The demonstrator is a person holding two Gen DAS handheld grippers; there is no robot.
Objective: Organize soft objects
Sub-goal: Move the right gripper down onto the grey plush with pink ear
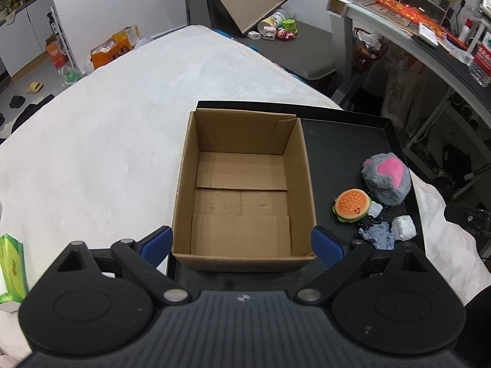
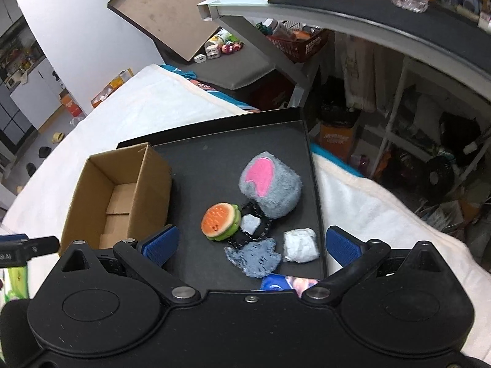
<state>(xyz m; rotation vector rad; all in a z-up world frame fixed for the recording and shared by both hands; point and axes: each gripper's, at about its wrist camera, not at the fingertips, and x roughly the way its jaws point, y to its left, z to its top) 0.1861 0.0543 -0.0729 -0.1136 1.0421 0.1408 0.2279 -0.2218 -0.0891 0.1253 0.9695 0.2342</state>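
Note:
An empty brown cardboard box (image 1: 242, 184) (image 2: 119, 196) stands on a black tray (image 1: 337, 141) (image 2: 214, 159). Right of it on the tray lie a grey plush with a pink patch (image 1: 386, 181) (image 2: 271, 187), a small burger plush (image 1: 351, 205) (image 2: 221, 220), a blue-grey cloth piece (image 1: 379, 236) (image 2: 256, 257), white lumps (image 1: 403, 228) (image 2: 300, 245) and a black studded strap (image 2: 259, 227). My left gripper (image 1: 242, 242) is open, its fingers either side of the box's near wall. My right gripper (image 2: 251, 245) is open above the soft items, holding nothing.
The tray sits on a white-covered bed (image 1: 122, 122) (image 2: 383, 202). A green tissue pack (image 1: 10, 266) lies at the left. A desk with shelves and clutter (image 1: 429, 46) (image 2: 368, 15) stands to the right. A blue printed item (image 2: 285, 283) peeks out below the tray's near edge.

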